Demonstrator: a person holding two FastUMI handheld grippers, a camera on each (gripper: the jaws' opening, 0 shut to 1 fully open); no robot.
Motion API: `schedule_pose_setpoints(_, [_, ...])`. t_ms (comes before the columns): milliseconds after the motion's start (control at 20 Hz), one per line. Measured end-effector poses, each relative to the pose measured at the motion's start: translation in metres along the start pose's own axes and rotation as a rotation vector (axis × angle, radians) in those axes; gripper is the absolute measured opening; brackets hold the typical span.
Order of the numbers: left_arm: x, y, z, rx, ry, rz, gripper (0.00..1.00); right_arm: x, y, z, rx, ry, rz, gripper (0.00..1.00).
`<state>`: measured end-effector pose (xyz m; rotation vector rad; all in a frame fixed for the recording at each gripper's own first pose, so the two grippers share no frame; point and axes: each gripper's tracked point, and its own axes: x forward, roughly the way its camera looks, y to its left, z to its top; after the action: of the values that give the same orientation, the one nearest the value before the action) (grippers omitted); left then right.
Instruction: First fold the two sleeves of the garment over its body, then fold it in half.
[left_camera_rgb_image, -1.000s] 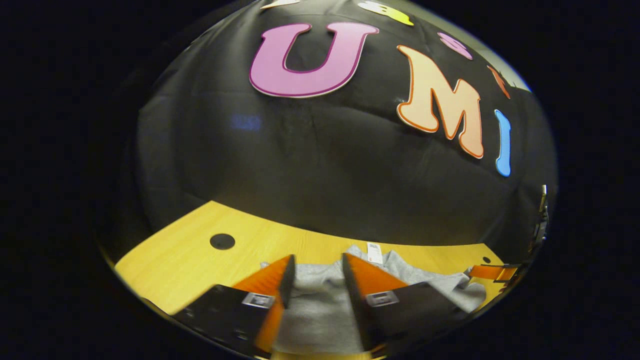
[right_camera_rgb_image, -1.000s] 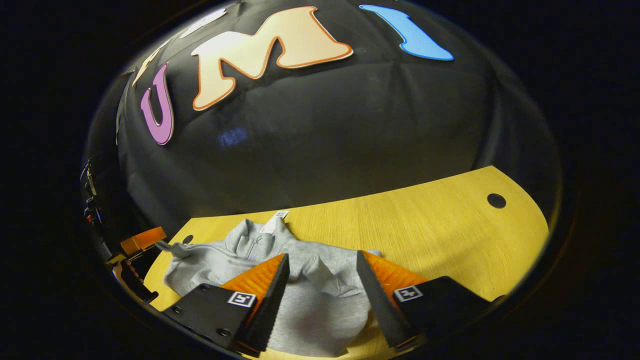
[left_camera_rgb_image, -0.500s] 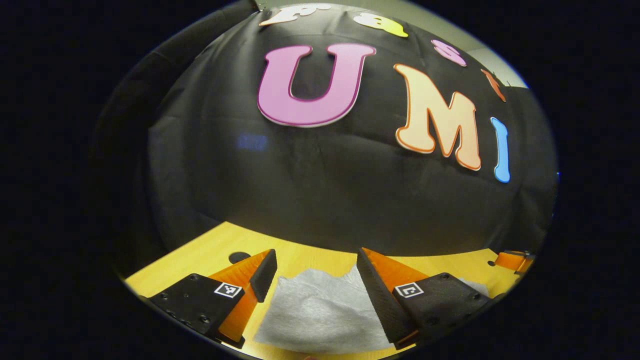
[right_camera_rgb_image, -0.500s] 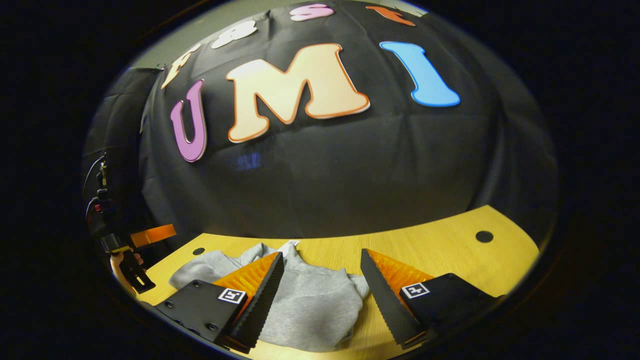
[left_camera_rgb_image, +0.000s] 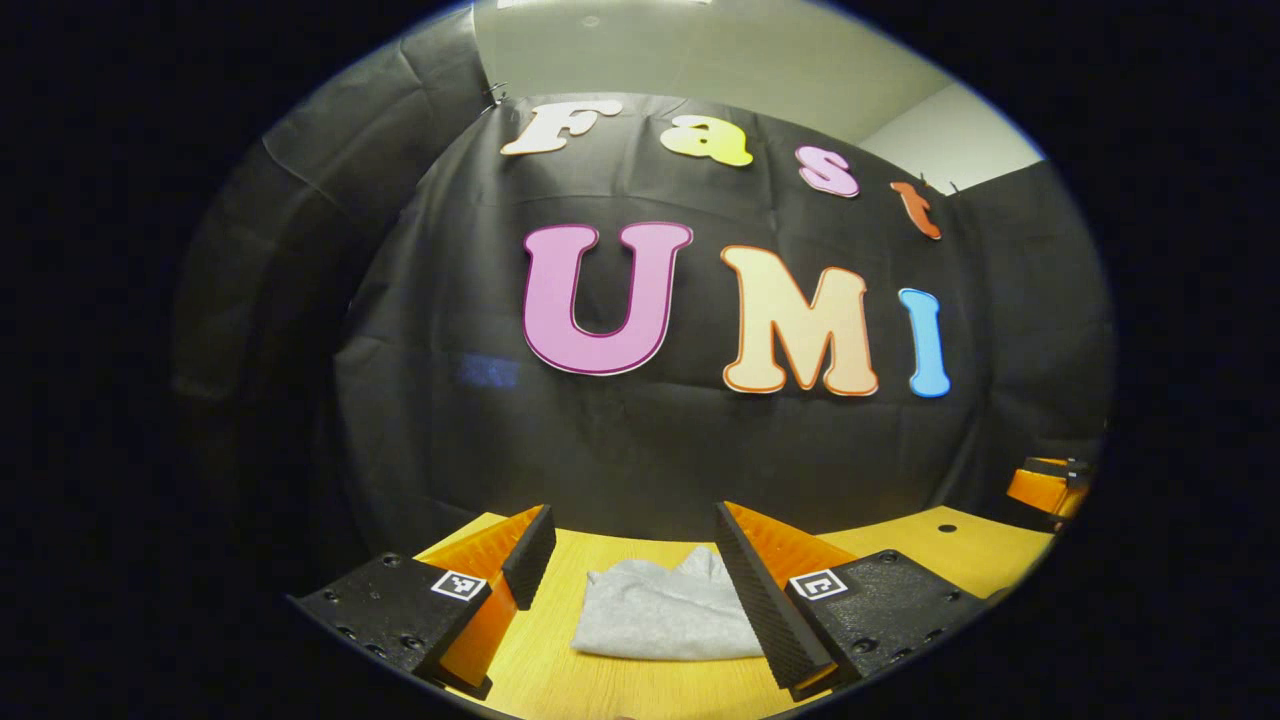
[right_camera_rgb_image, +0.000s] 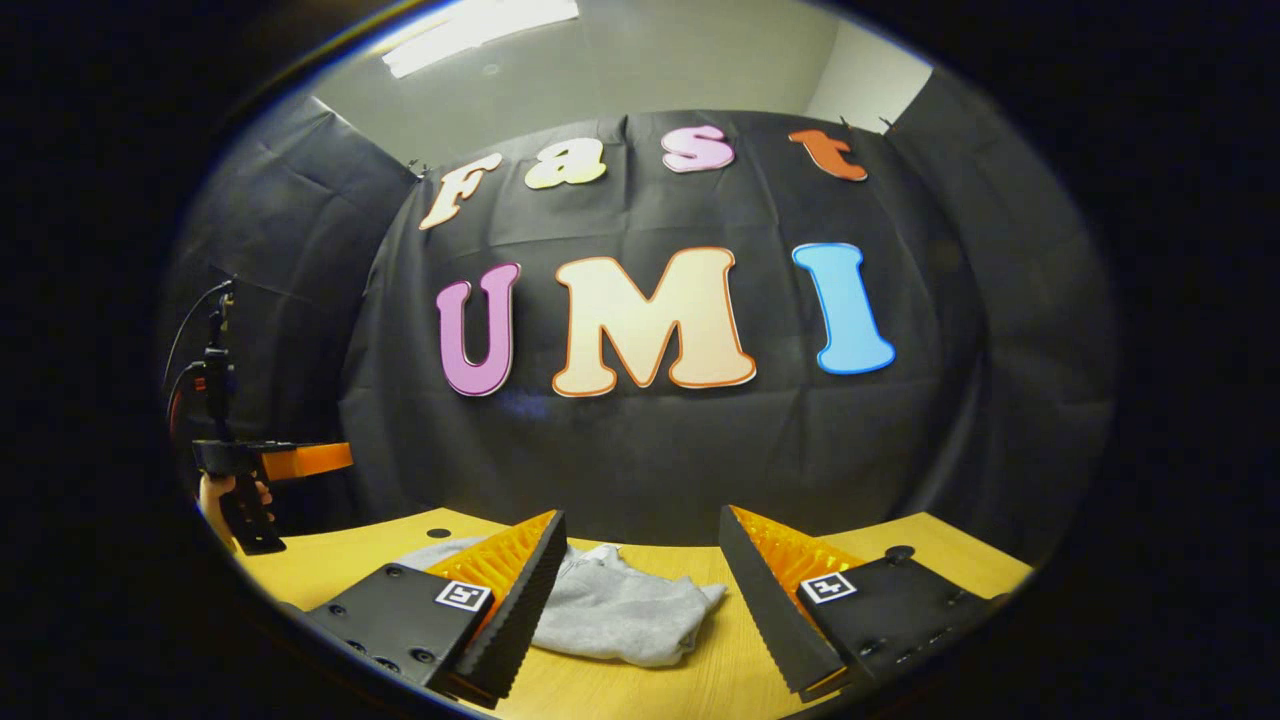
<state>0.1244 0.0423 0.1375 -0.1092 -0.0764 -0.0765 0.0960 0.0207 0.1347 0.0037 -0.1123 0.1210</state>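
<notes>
The gray top (left_camera_rgb_image: 665, 620) is lying bunched on the yellow table (left_camera_rgb_image: 590, 680), looking already folded. The left gripper (left_camera_rgb_image: 630, 560) and right gripper (right_camera_rgb_image: 640, 570) are both hanging wide open above it, holding nothing. Lifting straight up is keeping the fold neat.

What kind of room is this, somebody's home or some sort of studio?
Probably a recording booth, not a home: black cloth wall, a bare wooden table holding one grey garment, and a hand holding the left tool.
</notes>
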Motion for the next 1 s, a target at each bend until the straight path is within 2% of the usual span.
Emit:
schedule_pose_setpoints(50, [-0.018,0.002,-0.001,0.011,-0.007,0.002,0.92,-0.015,0.003,-0.001,-0.004,-0.009,-0.001,0.92])
schedule_pose_setpoints(100, [-0.033,0.004,-0.003,0.024,-0.015,0.008,0.92,-0.024,0.006,-0.003,-0.009,-0.016,-0.004,0.96])
schedule_pose_setpoints(350, [-0.081,0.011,-0.045,0.052,0.024,0.057,0.92,-0.07,0.02,-0.034,-0.004,-0.005,-0.025,0.96])
schedule_pose_setpoints(700, [-0.11,0.012,-0.103,0.084,0.091,0.094,0.94,-0.085,0.001,-0.097,0.03,0.087,-0.117,0.96])
schedule_pose_setpoints(1000, [-0.115,0.017,-0.128,0.058,0.129,0.109,0.94,-0.091,-0.007,-0.121,0.01,0.119,-0.146,0.96])
